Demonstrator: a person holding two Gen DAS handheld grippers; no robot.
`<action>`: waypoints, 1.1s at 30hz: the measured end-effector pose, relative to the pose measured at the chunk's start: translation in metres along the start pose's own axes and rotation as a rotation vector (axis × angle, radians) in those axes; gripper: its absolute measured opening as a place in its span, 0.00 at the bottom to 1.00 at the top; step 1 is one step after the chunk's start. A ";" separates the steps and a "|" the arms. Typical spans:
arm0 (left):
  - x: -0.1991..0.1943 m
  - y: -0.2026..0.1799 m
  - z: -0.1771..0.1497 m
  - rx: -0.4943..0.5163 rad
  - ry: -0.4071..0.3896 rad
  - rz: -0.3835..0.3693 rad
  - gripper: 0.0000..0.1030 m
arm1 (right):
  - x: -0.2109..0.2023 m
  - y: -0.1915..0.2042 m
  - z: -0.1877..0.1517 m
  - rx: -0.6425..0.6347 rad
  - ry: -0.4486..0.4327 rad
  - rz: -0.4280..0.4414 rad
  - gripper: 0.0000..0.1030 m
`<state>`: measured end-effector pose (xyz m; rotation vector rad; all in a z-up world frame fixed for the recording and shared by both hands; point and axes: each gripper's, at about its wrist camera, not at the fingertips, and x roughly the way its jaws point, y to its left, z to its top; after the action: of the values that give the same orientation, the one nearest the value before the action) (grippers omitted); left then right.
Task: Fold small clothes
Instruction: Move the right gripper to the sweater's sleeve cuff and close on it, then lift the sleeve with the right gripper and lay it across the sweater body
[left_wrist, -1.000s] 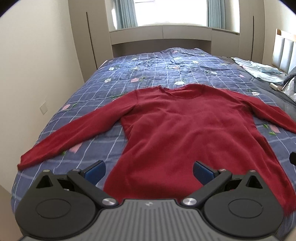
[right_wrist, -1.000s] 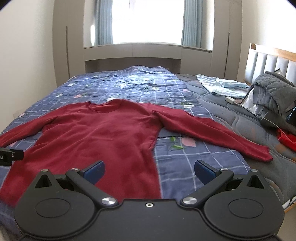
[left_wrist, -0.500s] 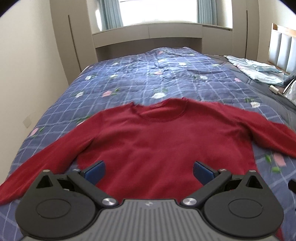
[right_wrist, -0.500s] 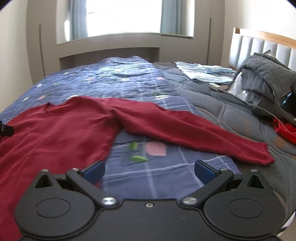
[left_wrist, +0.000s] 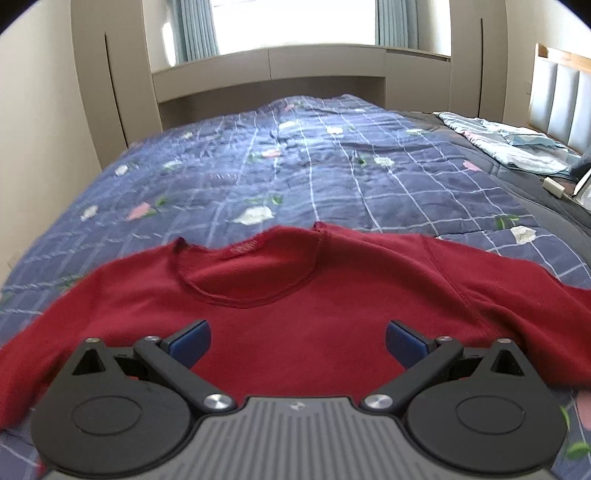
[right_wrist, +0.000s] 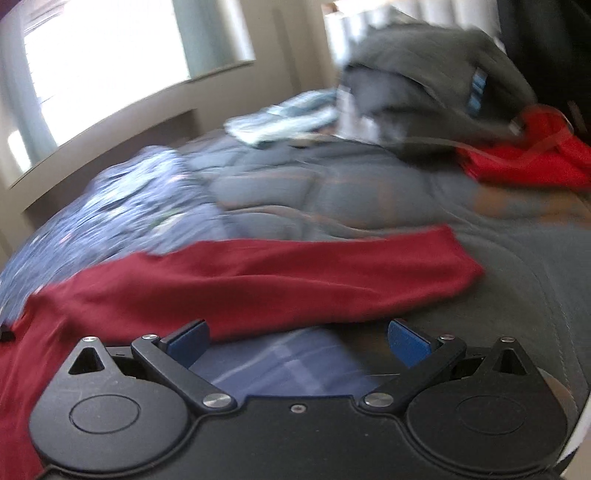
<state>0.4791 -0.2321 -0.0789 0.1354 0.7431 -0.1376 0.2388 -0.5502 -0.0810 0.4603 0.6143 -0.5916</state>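
**Both tongs closing in on the sweater, nothing gripped yet**

Red sweater (left_wrist: 295, 314) lies flat, front up, on the blue checked quilt (left_wrist: 314, 177) of the bed, sleeves spread.

Change over the last second: left tongs (left_wrist: 297, 338) have advanced from the hem up the body and now sit just short of the neckline (left_wrist: 247, 280), spread wide, holding nothing. Right tongs (right_wrist: 298, 339) have swung from the body toward the right sleeve (right_wrist: 258, 284); view heavily blurred, so moving fast. Also spread wide, empty, sleeve just ahead.

Judgement: approach for the first fold, likely shoulder plus sleeve. No fold made yet.
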 end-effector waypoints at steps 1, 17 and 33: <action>0.005 -0.001 -0.001 -0.007 0.007 -0.005 1.00 | 0.005 -0.008 0.004 0.032 0.013 -0.021 1.00; 0.018 -0.002 -0.010 0.011 0.067 -0.034 1.00 | 0.039 -0.094 0.020 0.565 -0.074 -0.041 0.56; -0.047 0.067 0.039 -0.092 0.081 -0.192 1.00 | 0.027 0.014 0.127 0.126 -0.226 0.007 0.05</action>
<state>0.4820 -0.1688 -0.0137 -0.0186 0.8415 -0.2819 0.3156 -0.6210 -0.0034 0.5049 0.3612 -0.6680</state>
